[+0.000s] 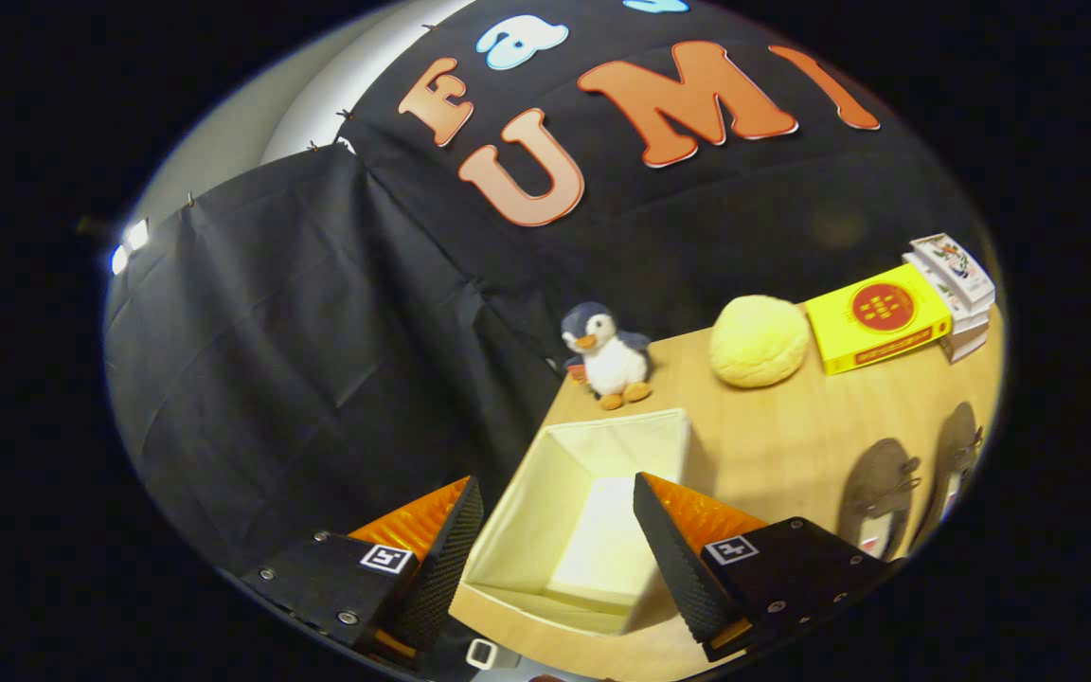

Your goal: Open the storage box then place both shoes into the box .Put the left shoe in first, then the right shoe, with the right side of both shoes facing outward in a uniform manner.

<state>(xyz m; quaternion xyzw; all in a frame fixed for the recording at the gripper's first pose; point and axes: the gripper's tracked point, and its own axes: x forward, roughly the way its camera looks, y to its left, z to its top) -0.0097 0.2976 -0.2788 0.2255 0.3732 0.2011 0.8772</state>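
Note:
A cream fabric storage box [602, 445] stands open on the wooden table [792, 436], its empty inside showing. My gripper [557, 502] hangs above the box, open, with nothing between its fingers; the box's mouth shows in the gap between them. Two dark brown shoes lie side by side on the table to the right of the box: the nearer shoe [877, 493] just beyond my right finger [673, 545], the other shoe [955, 455] farther right.
Beyond the box stand a plush penguin [607, 355] and a round yellow plush [759, 341]. A yellow box [877, 317] and a stack of small books [955, 284] sit at the far right. The table's left edge runs beside the box, against the black cloth.

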